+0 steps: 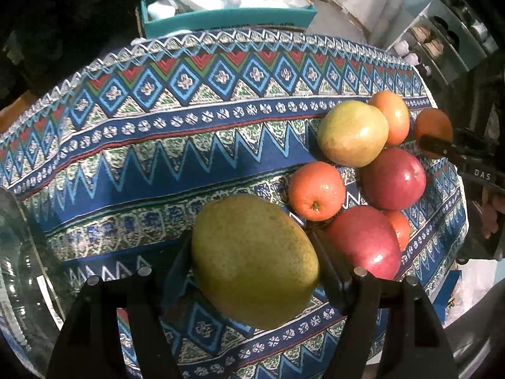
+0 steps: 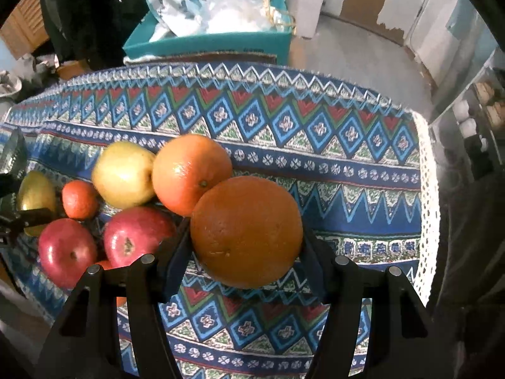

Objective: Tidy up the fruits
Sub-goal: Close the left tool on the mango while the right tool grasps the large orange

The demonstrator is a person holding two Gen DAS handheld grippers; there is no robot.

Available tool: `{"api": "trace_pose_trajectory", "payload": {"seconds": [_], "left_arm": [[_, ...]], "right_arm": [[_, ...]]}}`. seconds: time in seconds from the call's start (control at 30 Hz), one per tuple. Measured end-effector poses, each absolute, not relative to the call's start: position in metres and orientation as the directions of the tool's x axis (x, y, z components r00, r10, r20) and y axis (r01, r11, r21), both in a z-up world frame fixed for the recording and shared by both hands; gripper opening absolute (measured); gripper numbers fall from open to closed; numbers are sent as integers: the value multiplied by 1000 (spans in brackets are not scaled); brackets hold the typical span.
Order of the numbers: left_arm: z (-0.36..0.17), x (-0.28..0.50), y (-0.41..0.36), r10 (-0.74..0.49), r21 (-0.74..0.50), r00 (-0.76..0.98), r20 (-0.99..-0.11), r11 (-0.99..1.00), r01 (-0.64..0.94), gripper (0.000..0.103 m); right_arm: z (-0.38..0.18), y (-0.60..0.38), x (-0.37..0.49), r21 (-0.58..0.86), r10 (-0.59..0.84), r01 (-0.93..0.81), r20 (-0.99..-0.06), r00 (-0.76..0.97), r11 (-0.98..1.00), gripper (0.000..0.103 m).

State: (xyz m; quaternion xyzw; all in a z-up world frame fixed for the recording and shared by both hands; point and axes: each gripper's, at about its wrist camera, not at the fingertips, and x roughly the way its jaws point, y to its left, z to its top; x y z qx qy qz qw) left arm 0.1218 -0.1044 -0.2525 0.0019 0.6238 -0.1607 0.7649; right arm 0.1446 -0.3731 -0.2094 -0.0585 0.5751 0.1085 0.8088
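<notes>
My left gripper [image 1: 252,252] is shut on a large green-yellow mango [image 1: 255,260], just above the patterned cloth. To its right lies a cluster of fruit: a small orange [image 1: 316,190], two red apples [image 1: 393,178] [image 1: 363,241], a yellow-green apple [image 1: 353,132] and another orange [image 1: 391,117]. My right gripper [image 2: 244,246] is shut on a big orange [image 2: 246,230]; it shows at the right edge of the left wrist view [image 1: 433,128]. In the right wrist view the cluster sits left: an orange [image 2: 191,172], a yellow apple [image 2: 123,173], red apples [image 2: 135,235] [image 2: 66,251].
A blue patterned tablecloth [image 1: 157,132] covers the table. A teal box [image 1: 227,19] with plastic bags stands behind its far edge. A glass dish rim [image 1: 19,271] shows at the left. A shelf rack [image 1: 442,41] stands to the far right.
</notes>
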Motion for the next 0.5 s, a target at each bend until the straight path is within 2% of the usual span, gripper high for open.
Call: {"api": "trace_pose_trajectory", "payload": {"seconds": [0.5], "left_arm": [[-188,104,-93,-251,-156,297,-921,939,307,75]], "right_arm": [[-153,-361,122,30,145,-257,-885,442,966,64]]}}
